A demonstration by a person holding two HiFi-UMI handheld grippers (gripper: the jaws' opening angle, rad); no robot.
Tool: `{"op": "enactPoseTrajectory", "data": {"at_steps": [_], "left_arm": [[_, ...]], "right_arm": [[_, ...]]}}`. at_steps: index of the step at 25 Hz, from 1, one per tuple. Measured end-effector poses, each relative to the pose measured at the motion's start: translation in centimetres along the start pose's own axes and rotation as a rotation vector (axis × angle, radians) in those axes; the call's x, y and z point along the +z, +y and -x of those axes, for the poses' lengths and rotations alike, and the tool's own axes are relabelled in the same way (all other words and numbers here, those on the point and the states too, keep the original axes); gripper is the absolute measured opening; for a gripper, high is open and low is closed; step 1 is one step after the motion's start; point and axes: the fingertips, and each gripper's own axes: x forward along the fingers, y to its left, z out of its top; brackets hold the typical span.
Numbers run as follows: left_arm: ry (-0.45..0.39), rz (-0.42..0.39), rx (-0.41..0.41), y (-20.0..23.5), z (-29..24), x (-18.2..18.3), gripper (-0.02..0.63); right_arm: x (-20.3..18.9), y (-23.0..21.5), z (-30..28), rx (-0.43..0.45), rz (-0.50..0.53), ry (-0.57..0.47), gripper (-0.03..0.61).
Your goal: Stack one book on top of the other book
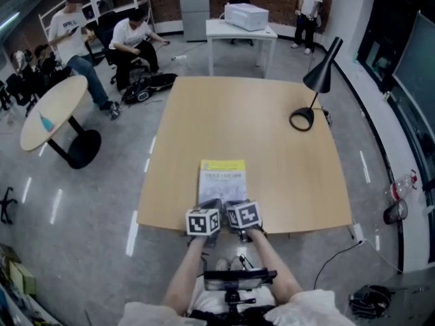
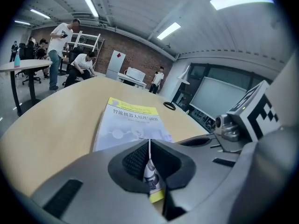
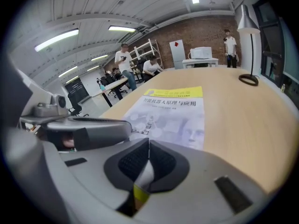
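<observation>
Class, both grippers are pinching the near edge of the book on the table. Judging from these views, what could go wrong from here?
1. The left gripper and right gripper each have their jaws shut on only a thin strip of the book. Lifting it might bend that edge or let it slip out.
2. The book lies close to the table front edge, so a pull backward could drag it off.
3. The grippers sit side by side and may knock together.

Wooden table [image 1: 272, 155] bears a book [image 1: 222, 179] near its edge; a lamp [image 1: 323, 72] beyond.
</observation>
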Motion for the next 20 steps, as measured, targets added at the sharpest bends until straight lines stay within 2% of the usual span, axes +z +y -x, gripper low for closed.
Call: {"op": "enactPoseTrajectory", "data": {"at_steps": [4,7,10,11,14,16,17,20], "left_arm": [[-0.028,0.019,-0.047,-0.3,0.5,0.1,0.017],[-0.039,0.021,-0.084,-0.8,0.9,-0.3,0.017],[-0.021,-0.06,-0.109,-1.5,0.8,-0.4,0.017],[-0.016,-0.091,-0.107,-1.5,0.7,-0.4,0.017],[0.013,-0.137,-0.098,-1.7,0.2,-1.0,0.017],[0.051,-0.08,-0.078,-1.3,0.3,-1.9,0.017],[0.043,-0.033,-0.067,-1.0,0.9,-2.2,0.017],[-0.081,0.071,-0.069,-1.3,4.6,-1.3,0.017]], "right_arm": [[0.3,0.1,0.6,0.016,-0.013,-0.059,0.005],[0.5,0.0,2.5,0.079,-0.13,-0.164,0.002],[1.3,1.2,4.9,0.226,-0.303,-0.283,0.002],[1.6,1.5,5.7,0.248,-0.341,-0.325,0.002],[1.8,0.9,7.7,0.224,-0.414,-0.427,0.002],[2.4,0.5,9.3,0.231,-0.443,-0.477,0.002],[2.8,0.5,10.4,0.242,-0.446,-0.5,0.002],[4.2,0.5,14.4,0.263,-0.431,-0.586,0.002]]}}
